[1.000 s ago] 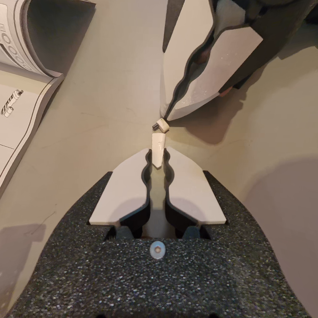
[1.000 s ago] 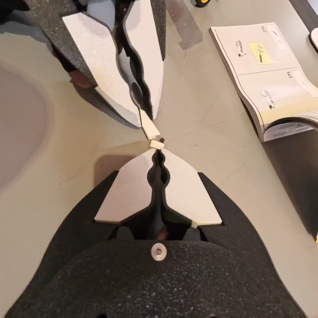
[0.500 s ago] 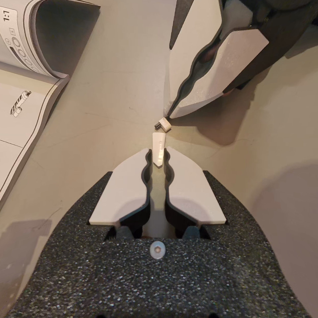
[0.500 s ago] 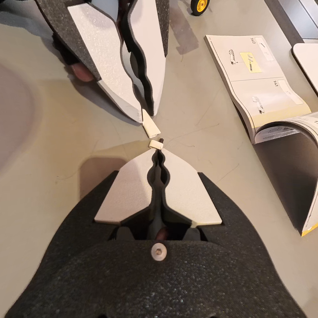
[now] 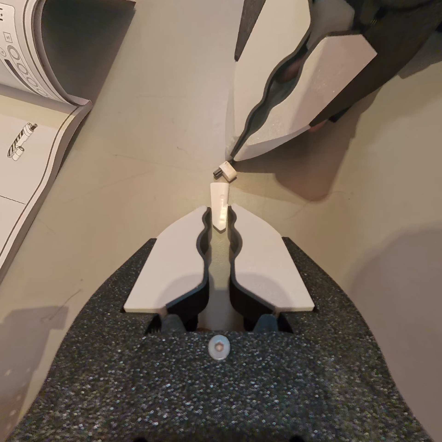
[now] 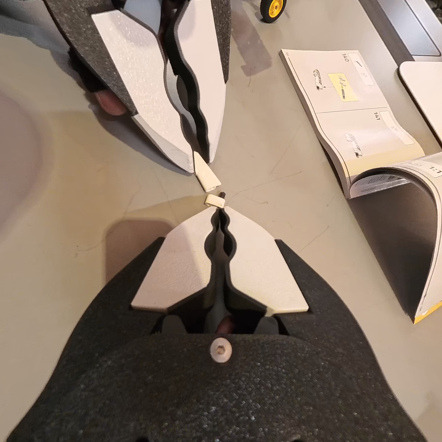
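Observation:
My left gripper (image 5: 218, 209) is shut on a white wedge-shaped piece (image 5: 219, 203) that sticks forward out of its fingertips. It also shows in the right wrist view (image 6: 207, 174), held by the left gripper (image 6: 201, 157). My right gripper (image 6: 219, 208) is shut and pinches a small white block (image 6: 214, 200) with a short black pin (image 6: 223, 194) at its very tip. In the left wrist view the block (image 5: 228, 171) hangs from the right gripper (image 5: 233, 157), just beyond the wedge's blunt end. A small gap separates the two pieces above the beige table (image 5: 143, 167).
An open instruction booklet (image 6: 354, 114) lies to the right in the right wrist view, and to the left in the left wrist view (image 5: 28, 155). A yellow wheel with a black tyre (image 6: 272, 9) lies at the back. A white tray edge (image 6: 425, 95) is at far right. About 4 cm separates my left fingertips from my right.
Both grippers have drifted slightly over the table, so the booklet has shifted in both views. The wedge and the small block stay gripped and close together, gap about the same.

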A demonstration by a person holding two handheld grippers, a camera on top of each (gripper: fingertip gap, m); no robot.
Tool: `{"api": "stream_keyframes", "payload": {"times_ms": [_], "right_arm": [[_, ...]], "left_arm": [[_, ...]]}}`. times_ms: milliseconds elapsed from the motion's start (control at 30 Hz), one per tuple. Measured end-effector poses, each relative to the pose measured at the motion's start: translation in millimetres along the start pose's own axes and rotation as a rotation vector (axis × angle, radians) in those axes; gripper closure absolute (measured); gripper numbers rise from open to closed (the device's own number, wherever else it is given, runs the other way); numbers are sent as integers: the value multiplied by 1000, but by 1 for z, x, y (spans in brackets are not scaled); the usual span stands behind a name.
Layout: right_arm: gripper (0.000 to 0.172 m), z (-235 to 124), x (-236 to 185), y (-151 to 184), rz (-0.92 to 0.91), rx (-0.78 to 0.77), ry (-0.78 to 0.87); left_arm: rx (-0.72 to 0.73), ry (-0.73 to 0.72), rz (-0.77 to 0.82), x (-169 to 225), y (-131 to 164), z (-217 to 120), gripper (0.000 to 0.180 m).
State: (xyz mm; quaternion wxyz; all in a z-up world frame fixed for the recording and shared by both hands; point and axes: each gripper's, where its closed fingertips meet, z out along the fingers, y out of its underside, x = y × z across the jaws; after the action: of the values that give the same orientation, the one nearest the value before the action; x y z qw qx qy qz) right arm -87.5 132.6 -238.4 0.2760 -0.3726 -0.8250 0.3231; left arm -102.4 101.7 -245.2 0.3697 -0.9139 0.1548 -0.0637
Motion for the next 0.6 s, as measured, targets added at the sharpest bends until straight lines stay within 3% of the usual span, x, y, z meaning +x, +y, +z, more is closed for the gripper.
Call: {"api": "stream_keyframes", "payload": {"times_ms": [300,600], "right_arm": [[170,0,1,0,-2,1,14],[163,-3,2,0,-8,7,45]], "left_arm": [[19,-5,1,-1,-3,-1,167],[232,-2,-21,1,-35,-8,164]]}}
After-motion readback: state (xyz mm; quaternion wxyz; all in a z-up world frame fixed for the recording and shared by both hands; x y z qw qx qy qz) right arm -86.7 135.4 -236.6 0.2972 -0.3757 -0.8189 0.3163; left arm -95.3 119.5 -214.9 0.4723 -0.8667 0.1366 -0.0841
